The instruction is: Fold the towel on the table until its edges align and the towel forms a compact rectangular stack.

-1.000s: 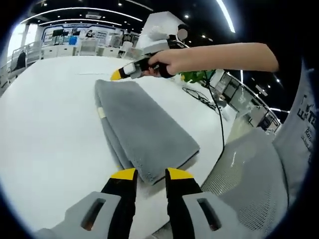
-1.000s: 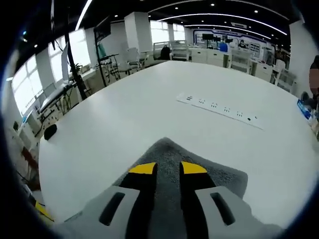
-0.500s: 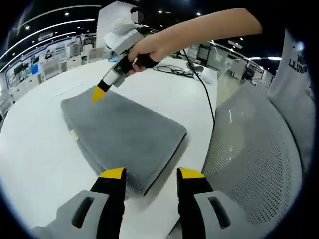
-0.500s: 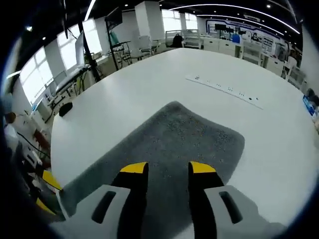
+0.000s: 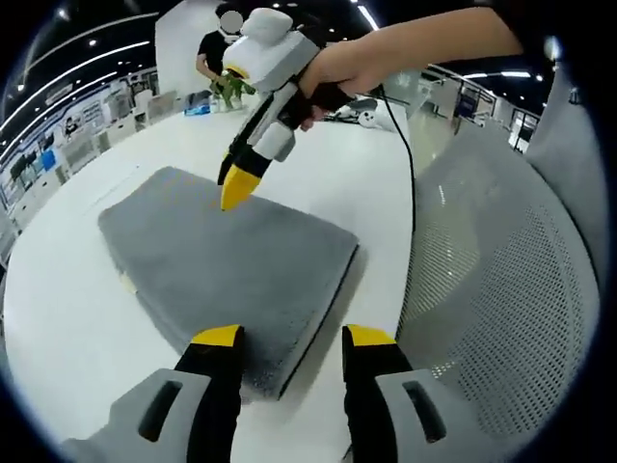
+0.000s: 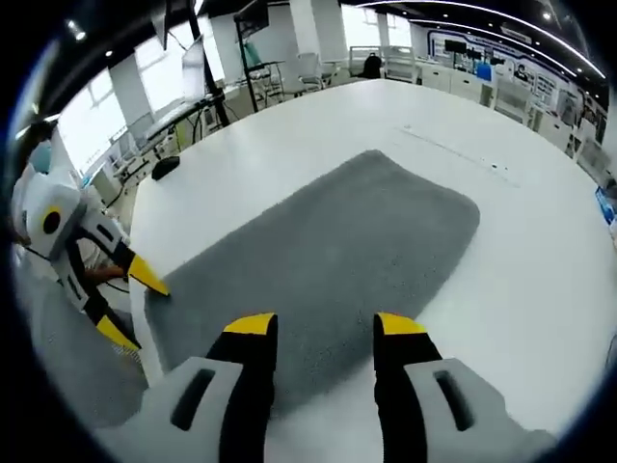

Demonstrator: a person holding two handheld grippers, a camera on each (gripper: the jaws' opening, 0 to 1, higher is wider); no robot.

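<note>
In the left gripper view, a grey towel [image 5: 227,275] is seen folded into a thick rectangular stack on a white table [image 5: 58,338], its layered near corner lying just ahead of the left gripper [image 5: 290,337], whose yellow-tipped jaws are parted with nothing held between them; the right gripper [image 5: 234,190], white-bodied and gripped by a person's hand [image 5: 337,82], is angled down from above with its yellow tips drawn to a point over the towel's far half, and whether those tips touch the pile cannot be told; a grey mesh chair back [image 5: 492,289] is seen at the right, a black cable [image 5: 410,183] trails across the table edge, and a person in dark clothes stands beyond the table in a lit open hall. In the right gripper view, the same towel [image 6: 337,251] is shown spread as a rounded-cornered rectangle across the table [image 6: 289,135], its near edge lying between and just ahead of the right gripper [image 6: 315,325], whose jaws are spread apart and hold nothing; the left gripper [image 6: 135,304] is seen at the left by the towel's corner, its two yellow tips apart; a white power strip [image 6: 453,149] lies on the table beyond the towel, and a small dark object [image 6: 166,166] sits near the far-left edge of the table
</note>
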